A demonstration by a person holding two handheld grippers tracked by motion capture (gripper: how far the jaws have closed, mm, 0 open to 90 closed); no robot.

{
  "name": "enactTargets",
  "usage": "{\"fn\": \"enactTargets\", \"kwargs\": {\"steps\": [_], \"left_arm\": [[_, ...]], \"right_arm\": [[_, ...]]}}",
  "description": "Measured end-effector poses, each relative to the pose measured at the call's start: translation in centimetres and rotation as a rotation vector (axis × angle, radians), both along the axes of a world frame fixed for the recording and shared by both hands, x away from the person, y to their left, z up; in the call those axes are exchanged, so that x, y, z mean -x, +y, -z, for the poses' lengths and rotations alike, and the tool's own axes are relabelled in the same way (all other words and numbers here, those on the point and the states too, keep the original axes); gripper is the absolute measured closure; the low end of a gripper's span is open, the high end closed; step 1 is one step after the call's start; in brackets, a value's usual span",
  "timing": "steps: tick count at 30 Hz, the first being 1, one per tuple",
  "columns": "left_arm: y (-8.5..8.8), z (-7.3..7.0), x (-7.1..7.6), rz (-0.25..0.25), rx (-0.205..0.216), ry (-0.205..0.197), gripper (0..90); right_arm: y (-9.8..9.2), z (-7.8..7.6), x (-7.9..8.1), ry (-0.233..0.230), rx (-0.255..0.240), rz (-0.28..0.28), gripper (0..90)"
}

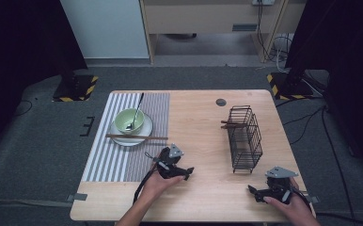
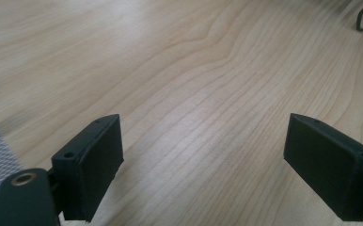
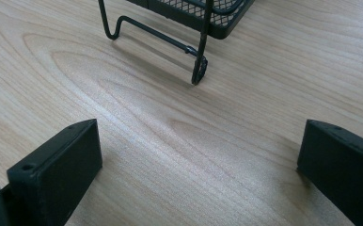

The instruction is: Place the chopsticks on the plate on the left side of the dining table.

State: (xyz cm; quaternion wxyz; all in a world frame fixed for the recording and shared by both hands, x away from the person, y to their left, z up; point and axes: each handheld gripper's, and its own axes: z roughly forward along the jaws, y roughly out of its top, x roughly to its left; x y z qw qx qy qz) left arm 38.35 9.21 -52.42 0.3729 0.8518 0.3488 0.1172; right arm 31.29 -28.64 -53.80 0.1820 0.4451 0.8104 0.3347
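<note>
Both your grippers are released and hold nothing: the left gripper (image 1: 187,172) sits just below the chopsticks (image 1: 136,137) lying across the plate (image 1: 144,133); the right gripper (image 1: 253,191) rests near the wire basket (image 1: 244,136). Approach the chopsticks low, jaws straddling both.

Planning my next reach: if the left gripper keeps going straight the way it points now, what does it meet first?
Bare table at first. The left gripper, open and empty, points right, toward the foot of the wire basket, likely the first thing met, though depth is unclear.
</note>
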Motion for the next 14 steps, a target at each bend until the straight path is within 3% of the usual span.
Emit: {"fn": "enactTargets", "kwargs": {"steps": [5, 14], "left_arm": [[-1.1, 1.0, 0.1, 0.012, -0.046, -0.021, 9.1], [-1.3, 1.2, 0.0, -0.006, -0.043, -0.034, 6.7]], "right_arm": [[0.0, 0.0, 0.0, 0.0, 0.001, -0.002, 0.4], [0.0, 0.0, 0.0, -0.001, 0.002, -0.003, 0.3]]}}
